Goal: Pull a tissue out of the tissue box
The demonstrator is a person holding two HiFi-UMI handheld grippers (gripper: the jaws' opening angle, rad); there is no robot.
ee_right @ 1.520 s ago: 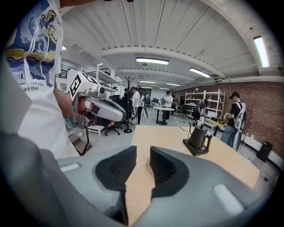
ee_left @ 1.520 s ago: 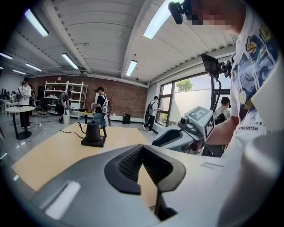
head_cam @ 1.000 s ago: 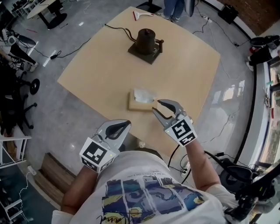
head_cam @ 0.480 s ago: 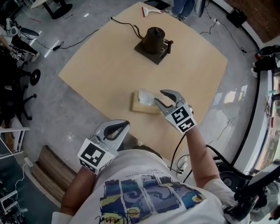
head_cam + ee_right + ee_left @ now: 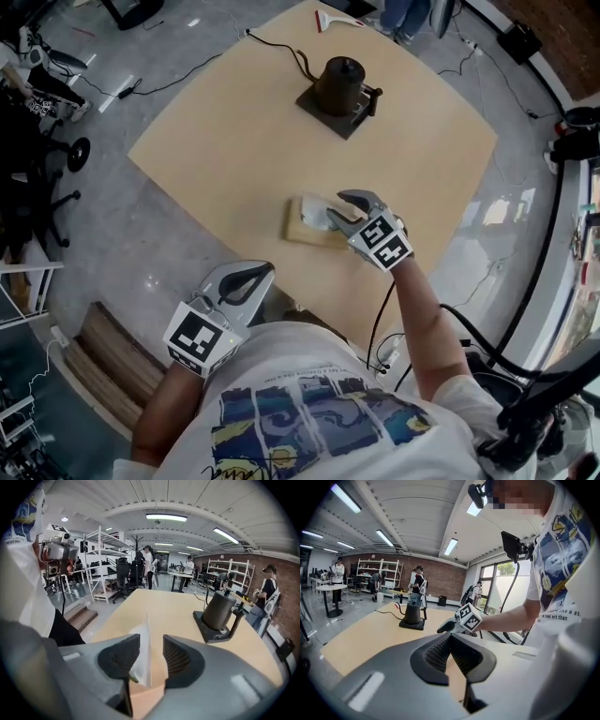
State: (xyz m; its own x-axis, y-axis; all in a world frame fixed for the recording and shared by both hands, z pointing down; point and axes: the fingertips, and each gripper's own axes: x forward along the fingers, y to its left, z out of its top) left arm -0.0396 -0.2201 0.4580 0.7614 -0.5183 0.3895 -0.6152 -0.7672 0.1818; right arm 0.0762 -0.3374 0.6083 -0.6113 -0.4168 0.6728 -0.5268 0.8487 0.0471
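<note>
Right gripper (image 5: 336, 204), jaws just opening wide, straddles the tissue (image 5: 140, 656) sticking up from the box (image 5: 302, 230) at the table (image 5: 234, 141)'s near edge, not clamping. Approach step; next likely close, pull up. Left gripper (image 5: 265, 271) clenched, empty, near left

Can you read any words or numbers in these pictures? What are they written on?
"like a st" and "art than", cut off: white printed T-shirt, left gripper view.
Small print on that shirt, head view: too small to read.
Black-and-white marker cubes: patterns only, no words.
</note>
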